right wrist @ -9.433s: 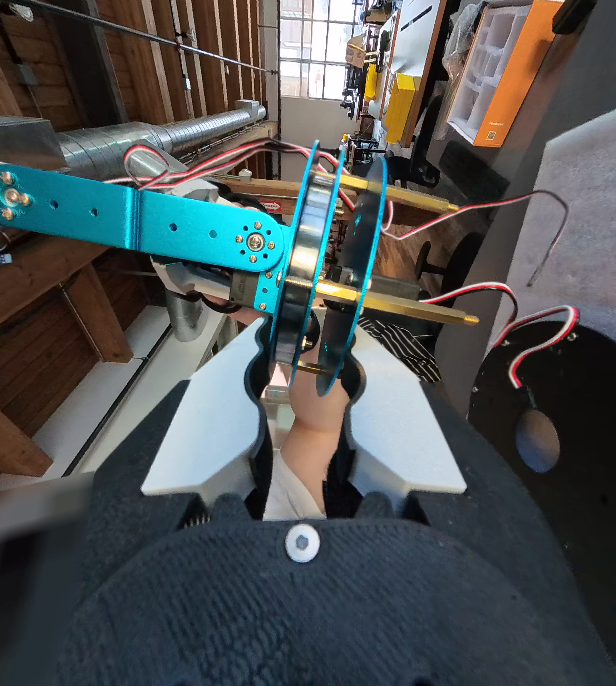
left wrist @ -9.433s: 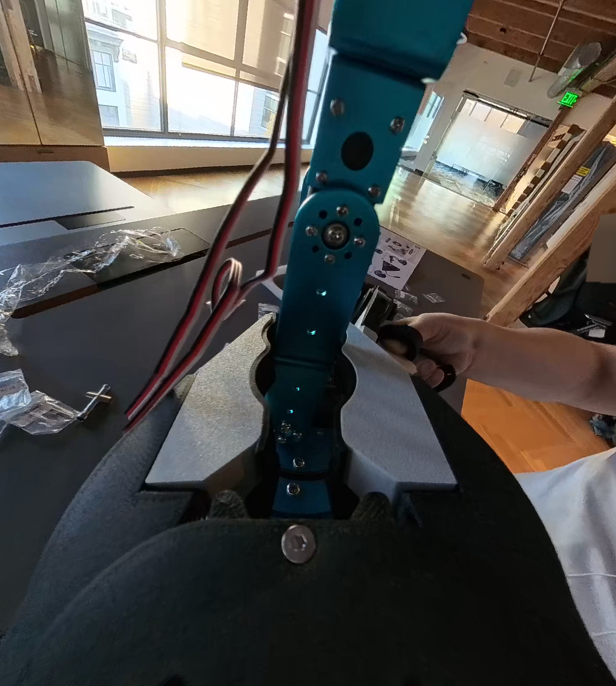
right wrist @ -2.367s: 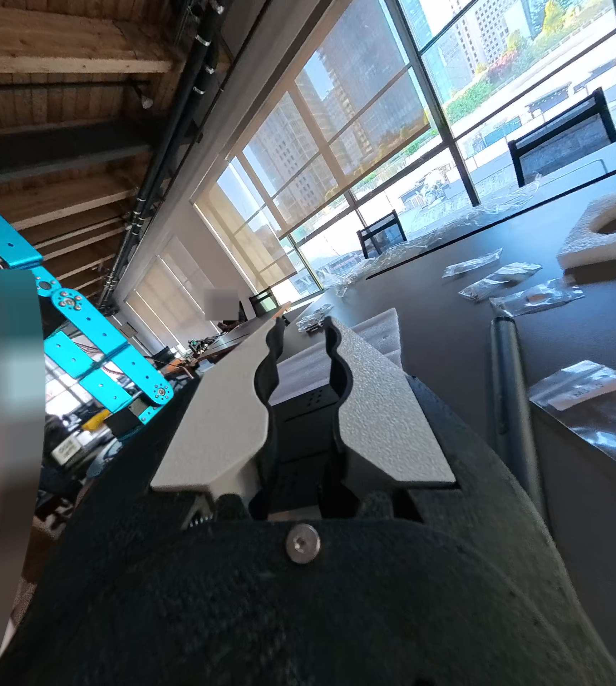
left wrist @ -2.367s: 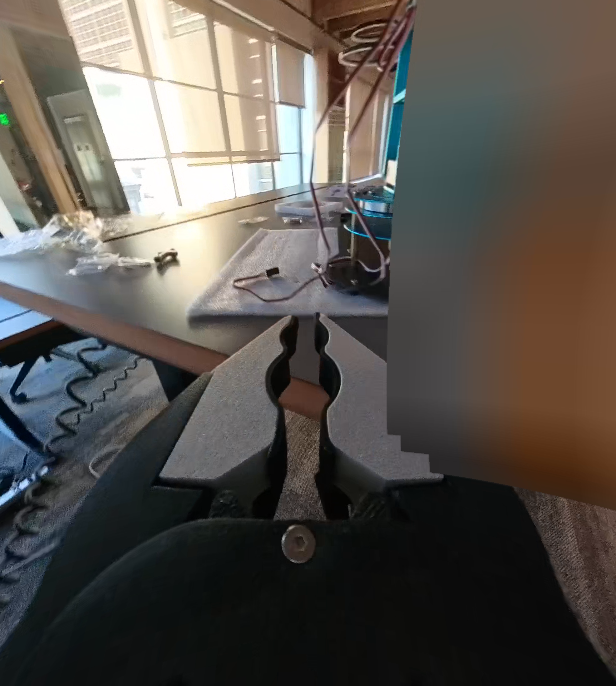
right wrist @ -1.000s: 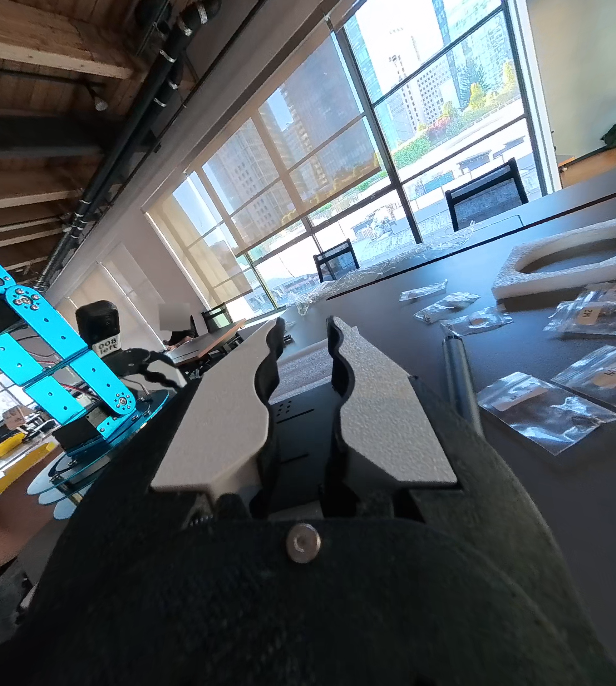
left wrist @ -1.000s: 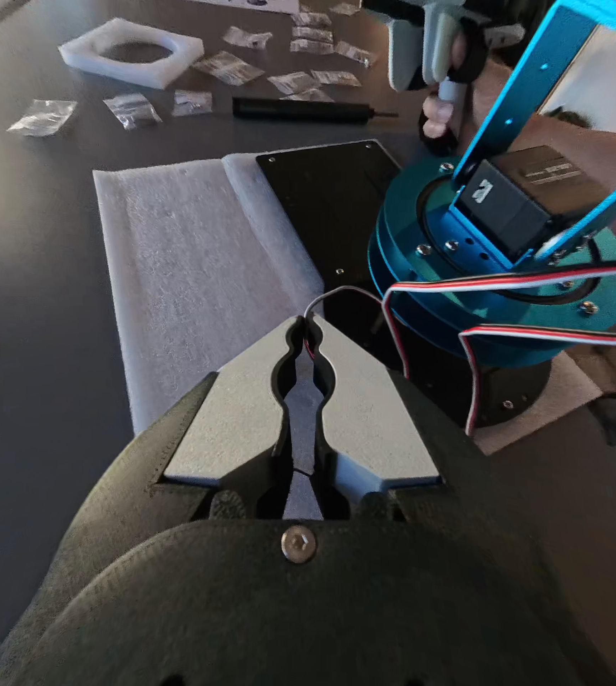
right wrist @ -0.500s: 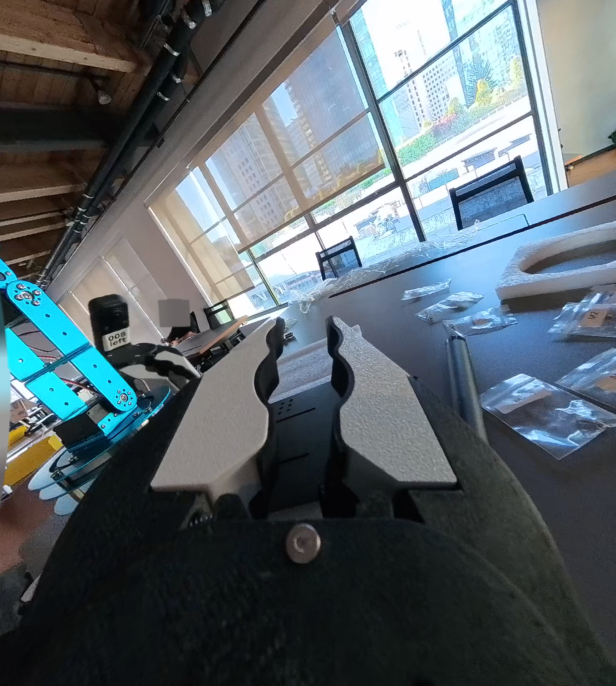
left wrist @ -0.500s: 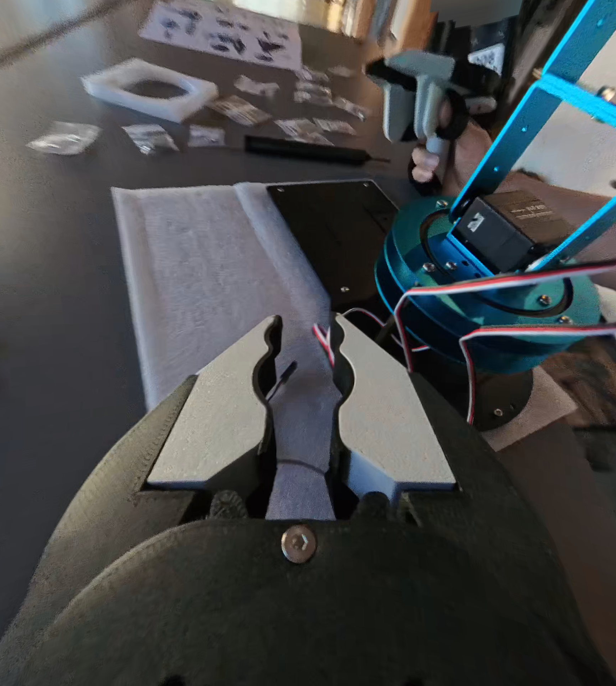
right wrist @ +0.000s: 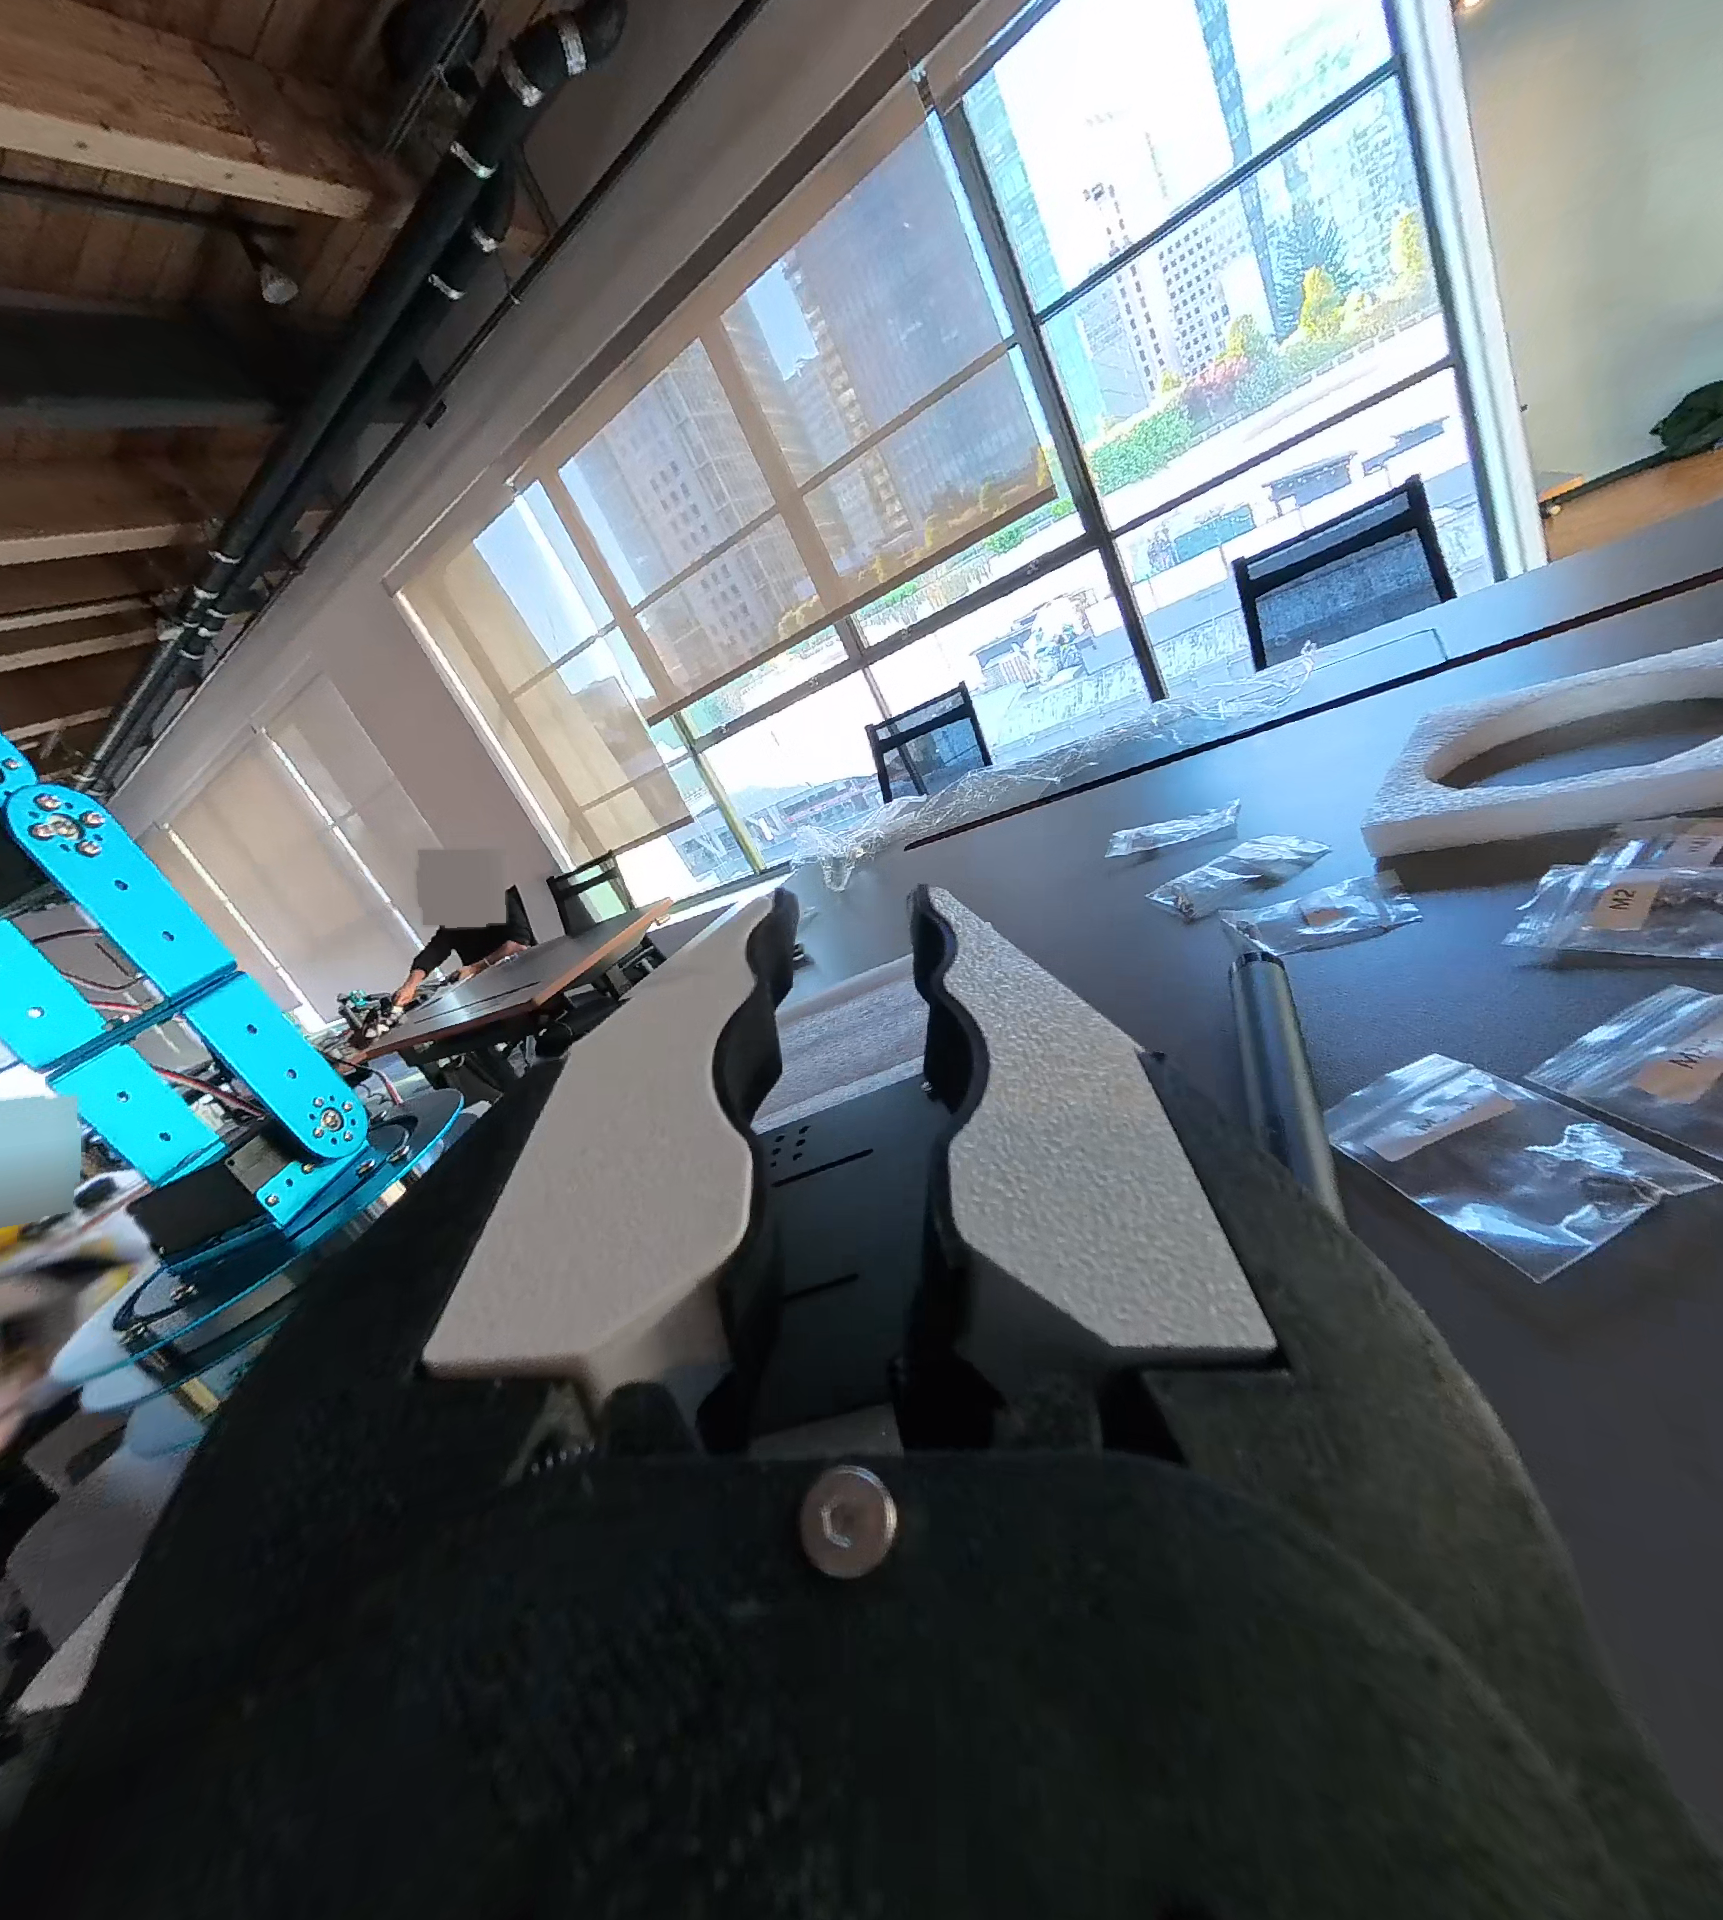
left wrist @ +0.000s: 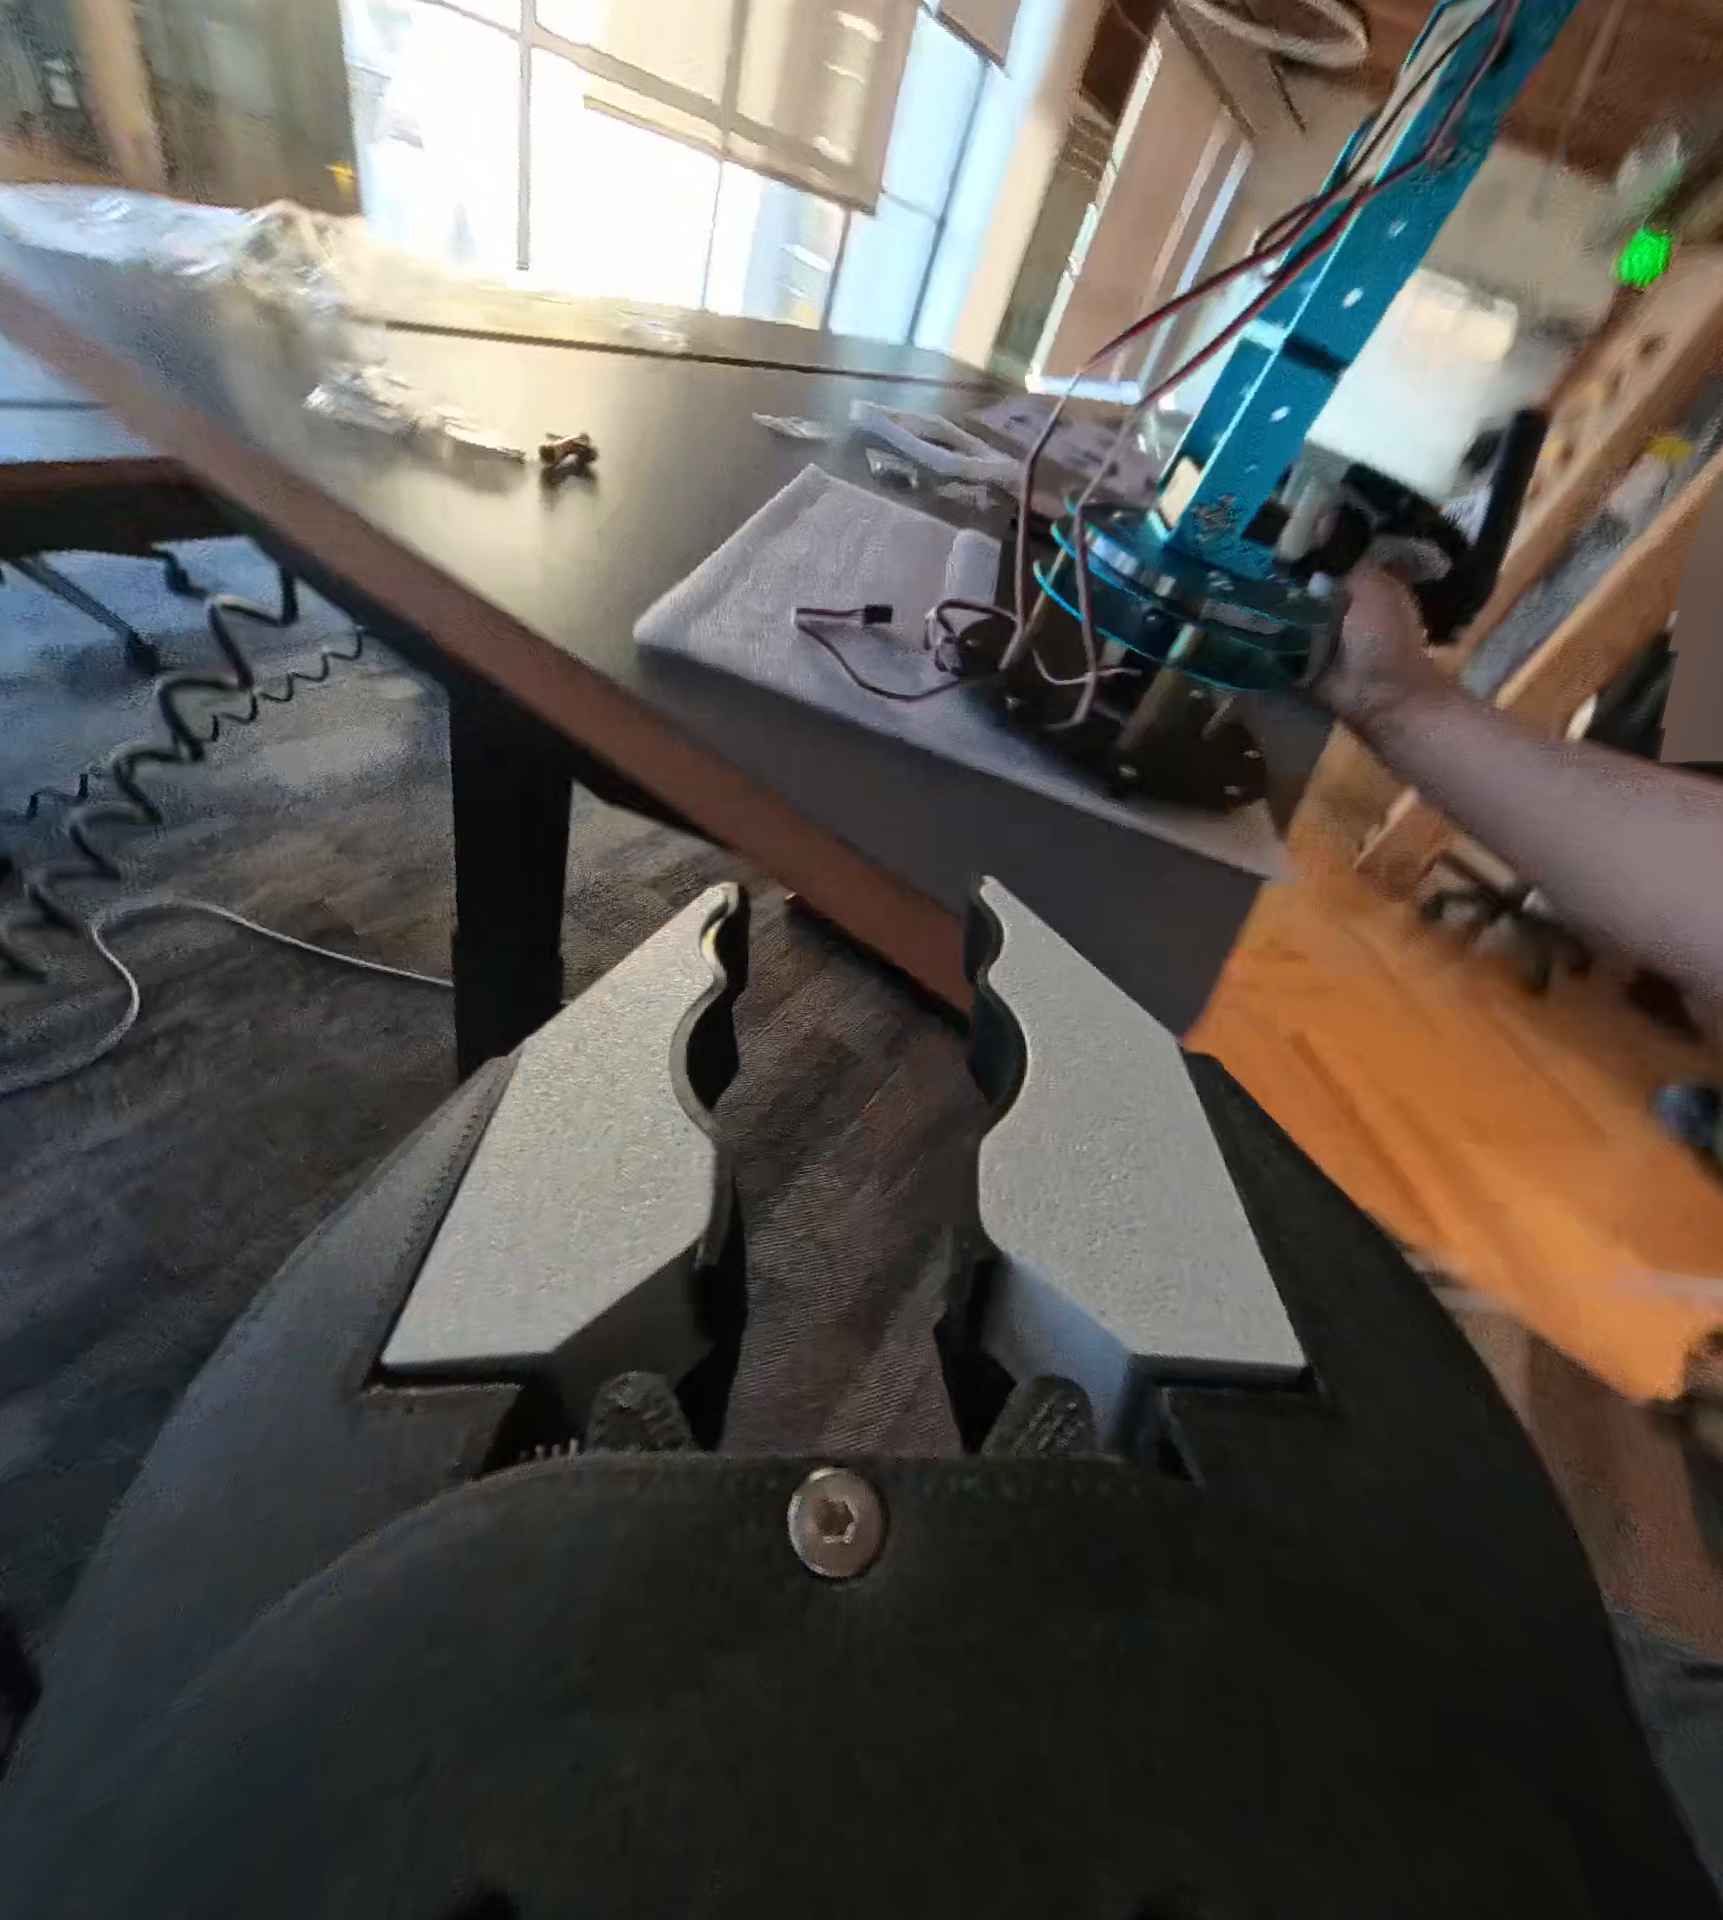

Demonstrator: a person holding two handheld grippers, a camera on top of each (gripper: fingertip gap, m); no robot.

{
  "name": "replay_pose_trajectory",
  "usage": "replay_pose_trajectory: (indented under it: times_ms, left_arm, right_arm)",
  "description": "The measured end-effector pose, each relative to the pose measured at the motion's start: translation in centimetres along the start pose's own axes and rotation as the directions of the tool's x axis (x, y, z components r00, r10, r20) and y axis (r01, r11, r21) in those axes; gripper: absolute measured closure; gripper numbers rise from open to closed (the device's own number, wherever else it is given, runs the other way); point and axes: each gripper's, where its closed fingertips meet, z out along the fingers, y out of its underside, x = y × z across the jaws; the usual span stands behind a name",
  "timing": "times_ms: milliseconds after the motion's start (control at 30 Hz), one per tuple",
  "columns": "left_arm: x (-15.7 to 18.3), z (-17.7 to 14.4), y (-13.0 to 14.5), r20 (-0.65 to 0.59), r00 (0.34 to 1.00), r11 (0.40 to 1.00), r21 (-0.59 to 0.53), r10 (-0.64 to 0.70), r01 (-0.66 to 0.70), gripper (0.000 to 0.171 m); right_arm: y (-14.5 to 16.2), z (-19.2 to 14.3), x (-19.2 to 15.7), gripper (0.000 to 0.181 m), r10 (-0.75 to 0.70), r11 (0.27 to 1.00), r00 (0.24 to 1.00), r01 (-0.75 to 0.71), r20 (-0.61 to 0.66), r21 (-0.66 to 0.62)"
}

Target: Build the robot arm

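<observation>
The left gripper hangs off the table edge, fingers wide apart and empty, well away from the blue robot arm. That arm looks stiff, hard metal with thin, easily pulled wires; its flat strut seems best to grab. The right gripper sits low over the table, fingers narrowly apart, empty, beside a grey tool and small labelled bags (writing left unread).
</observation>
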Motion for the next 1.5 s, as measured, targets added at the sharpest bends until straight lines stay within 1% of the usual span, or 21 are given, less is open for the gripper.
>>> replay_pose_trajectory:
  times_ms: [100, 133, 200, 267, 300, 333, 400, 467, 533, 567, 600, 667, 733, 800, 867, 967, 1067, 1167, 1267, 1367, 1500]
  left_arm:
    - [2.1, -5.2, 1.9, 0.071, 0.992, 0.993, 0.066, -0.103, 0.099, 0.129]
    - [2.7, -6.3, 2.4, 0.101, 0.988, 0.992, 0.059, -0.118, 0.113, 0.126]
    - [4.5, -7.6, 3.0, 0.129, 0.983, 0.99, -0.019, -0.133, 0.137, 0.123]
    - [7.2, -8.0, 1.7, 0.121, 0.98, 0.987, -0.031, -0.155, 0.16, 0.119]
    - [8.7, -7.9, 0.9, 0.114, 0.978, 0.983, -0.035, -0.173, 0.178, 0.114]
    - [10.1, -7.7, 0.5, 0.118, 0.977, 0.981, -0.055, -0.177, 0.185, 0.109]
    - [12.2, -7.4, 0.1, 0.183, 0.976, 0.987, -0.083, -0.121, 0.138, 0.108]
    - [13.8, -7.0, 0.0, 0.279, 0.957, 0.995, -0.032, -0.078, 0.09, 0.109]
    - [15.1, -6.5, 0.5, 0.369, 0.927, 0.998, 0.041, -0.065, 0.053, 0.11]
    - [15.3, -6.5, 1.0, 0.422, 0.904, 0.995, 0.088, -0.072, 0.038, 0.11]
    - [15.3, -6.6, 1.6, 0.472, 0.875, 0.989, 0.139, -0.101, 0.04, 0.11]
    - [15.3, -6.8, 3.2, 0.527, 0.824, 0.968, 0.233, -0.207, 0.094, 0.108]
    - [15.2, -7.4, 5.0, 0.563, 0.767, 0.938, 0.315, -0.306, 0.143, 0.108]
    - [15.6, -8.0, 6.6, 0.581, 0.716, 0.9, 0.405, -0.388, 0.16, 0.11]
    - [16.1, -8.1, 8.6, 0.607, 0.659, 0.868, 0.473, -0.445, 0.151, 0.11]
    - [16.7, -6.5, 12.4, 0.618, 0.589, 0.831, 0.526, -0.52, 0.182, 0.107]
    - [16.9, -4.0, 15.2, 0.626, 0.541, 0.808, 0.555, -0.562, 0.198, 0.108]
    - [16.6, -1.6, 17.9, 0.669, 0.475, 0.811, 0.549, -0.571, 0.202, 0.109]
    - [16.0, 0.6, 20.0, 0.671, 0.41, 0.779, 0.595, -0.617, 0.199, 0.111]
    - [15.5, 2.6, 21.3, 0.657, 0.344, 0.732, 0.66, -0.671, 0.168, 0.112]
    - [15.2, 5.5, 21.2, 0.659, 0.267, 0.696, 0.714, -0.703, 0.069, 0.113]
  right_arm:
    - [-0.2, -0.1, 0.4, 0.162, -0.006, 1.0, 1.0, 0.006, -0.022, 0.007]
    - [-0.3, -0.2, 0.3, 0.163, -0.013, 1.0, 1.0, 0.013, -0.026, 0.012]
    - [-0.9, -0.9, 0.0, 0.164, -0.055, 0.997, 0.998, 0.057, -0.039, 0.046]
    - [-2.8, -3.4, -0.8, 0.167, -0.099, 0.981, 0.99, 0.114, -0.1, 0.156]
    - [-3.9, -5.4, -2.0, 0.166, -0.073, 0.97, 0.994, 0.09, -0.084, 0.224]
    - [-4.6, -7.7, -3.9, 0.165, -0.06, 0.966, 0.998, 0.063, -0.02, 0.25]
    - [-3.8, -13.8, -6.6, 0.157, -0.075, 0.986, 0.995, 0.065, 0.064, 0.154]
    - [-2.5, -22.3, -6.6, 0.157, -0.143, 0.989, 0.989, 0.141, 0.039, 0.046]
    - [-1.2, -32.1, -3.9, 0.155, -0.219, 0.97, 0.975, 0.213, -0.04, -0.119]
    - [-1.0, -37.4, -1.7, 0.152, -0.23, 0.958, 0.967, 0.206, -0.11, -0.198]
    - [-1.2, -42.7, 0.4, 0.145, -0.22, 0.953, 0.958, 0.171, -0.183, -0.249]
    - [-2.9, -52.4, 3.6, 0.137, -0.164, 0.959, 0.939, 0.08, -0.301, -0.274]
    - [-5.3, -60.0, 6.5, 0.128, -0.179, 0.952, 0.892, 0.051, -0.414, -0.303]
    - [-8.5, -64.1, 8.8, 0.123, -0.229, 0.944, 0.854, 0.079, -0.467, -0.319]
    - [-11.7, -65.3, 11.2, 0.12, -0.295, 0.932, 0.826, 0.137, -0.48, -0.337]
    - [-15.1, -63.7, 14.7, 0.124, -0.4, 0.896, 0.782, 0.224, -0.478, -0.384]
    - [-17.0, -59.3, 17.3, 0.126, -0.471, 0.866, 0.764, 0.308, -0.44, -0.393]
    - [-17.8, -54.0, 18.9, 0.125, -0.504, 0.848, 0.794, 0.379, -0.34, -0.371]
    - [-18.7, -49.5, 21.7, 0.124, -0.517, 0.833, 0.816, 0.411, -0.258, -0.37]
    - [-20.7, -46.0, 25.4, 0.124, -0.512, 0.83, 0.834, 0.419, -0.207, -0.368]
    - [-24.6, -42.9, 32.3, 0.124, -0.578, 0.79, 0.79, 0.481, -0.204, -0.38]
